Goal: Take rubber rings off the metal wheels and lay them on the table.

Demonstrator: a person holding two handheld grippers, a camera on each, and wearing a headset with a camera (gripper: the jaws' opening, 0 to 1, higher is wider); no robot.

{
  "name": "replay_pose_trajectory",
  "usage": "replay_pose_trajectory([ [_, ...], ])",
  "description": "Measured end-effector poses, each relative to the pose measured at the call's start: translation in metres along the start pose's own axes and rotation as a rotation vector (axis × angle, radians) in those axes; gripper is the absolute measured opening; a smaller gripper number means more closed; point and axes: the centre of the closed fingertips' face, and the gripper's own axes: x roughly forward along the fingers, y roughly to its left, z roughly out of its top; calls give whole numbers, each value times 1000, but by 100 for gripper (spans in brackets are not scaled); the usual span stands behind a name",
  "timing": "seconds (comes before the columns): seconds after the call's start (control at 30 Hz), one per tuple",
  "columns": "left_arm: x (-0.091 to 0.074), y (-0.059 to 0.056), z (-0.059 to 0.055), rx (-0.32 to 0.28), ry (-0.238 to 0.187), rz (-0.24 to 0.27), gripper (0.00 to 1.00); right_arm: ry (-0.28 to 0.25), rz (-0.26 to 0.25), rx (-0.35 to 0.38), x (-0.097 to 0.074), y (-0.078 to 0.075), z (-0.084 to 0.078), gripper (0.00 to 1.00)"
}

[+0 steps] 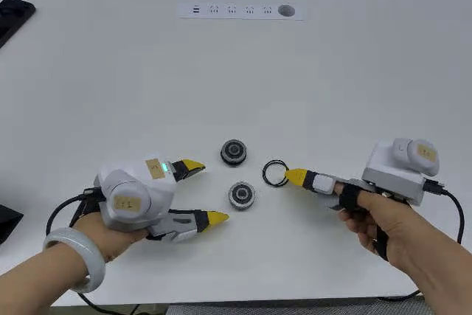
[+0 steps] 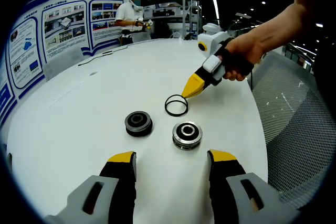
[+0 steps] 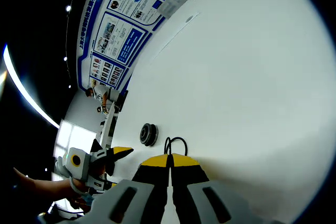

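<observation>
R tool (image 1: 290, 175) pinches ring (image 1: 265, 174); L tool (image 1: 205, 191) spread

White counter (image 1: 332, 94), black rubber, yellow tips

The left tool (image 1: 205, 191) and right tool (image 1: 295, 176) share one scheme: pale grey-white bodies with small tan labels, black jaws, bright yellow tips. A green light glows on the left one, and black cables trail from both. The loose rubber ring (image 1: 275, 173) is plain black. The far wheel (image 1: 234, 152) reads dark almost all over, with black round its rim, while the near wheel (image 1: 242, 195) shows bright silver metal around a dark centre. The power strip (image 1: 240, 10) is white with a grey round button. A milky white bangle (image 1: 74, 256) circles one wrist. In the left gripper view the wall panels (image 2: 63, 24) are white, edged and printed in blue.
</observation>
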Motion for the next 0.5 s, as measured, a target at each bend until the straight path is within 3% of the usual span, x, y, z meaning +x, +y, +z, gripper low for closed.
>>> replay_pose_trajectory([
  [0.3,1,2,-2,1,3,-2,55,20,-30,-71,1,1,-2,6],
  [0.5,1,1,-1,1,2,-2,55,58,-63,-200,1,-1,-6,11],
])
